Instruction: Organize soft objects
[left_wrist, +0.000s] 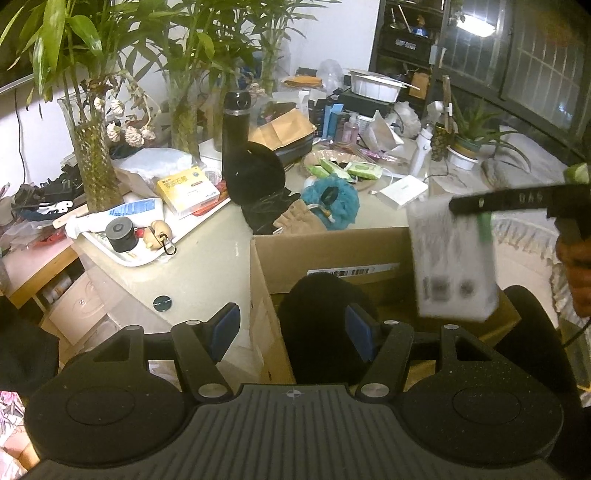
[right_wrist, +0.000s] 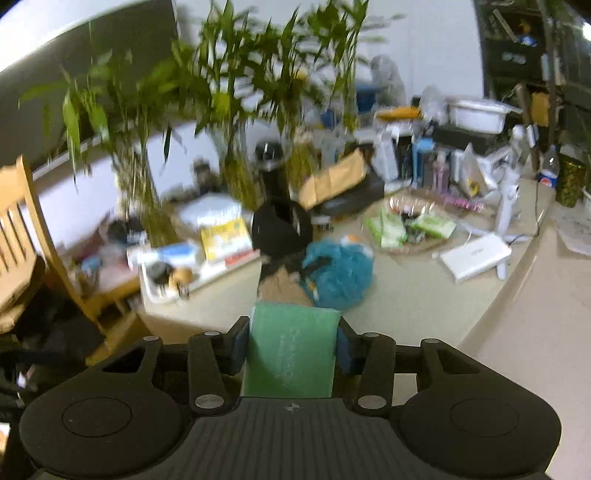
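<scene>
My left gripper (left_wrist: 293, 328) is open and empty, hovering over the near edge of an open cardboard box (left_wrist: 332, 251) with a black soft item (left_wrist: 321, 295) inside. My right gripper (right_wrist: 291, 339) is shut on a green tissue pack (right_wrist: 291, 354). In the left wrist view the same pack (left_wrist: 454, 266) looks white-grey and hangs above the box's right side from the right gripper's fingers (left_wrist: 509, 201). A teal bath pouf (left_wrist: 334, 201) and a tan drawstring pouch (left_wrist: 299, 221) lie on the table behind the box. The pouf (right_wrist: 336, 277) and pouch (right_wrist: 284, 288) also show in the right wrist view.
Cluttered beige table (left_wrist: 207, 266) with a white tray (left_wrist: 147, 254) of toiletries, yellow box (left_wrist: 188, 188), black flask (left_wrist: 236, 122), bamboo vases (left_wrist: 92, 162), green wipe packs (left_wrist: 362, 170), white power bank (left_wrist: 402, 190). Wooden chair (right_wrist: 22, 229) at left.
</scene>
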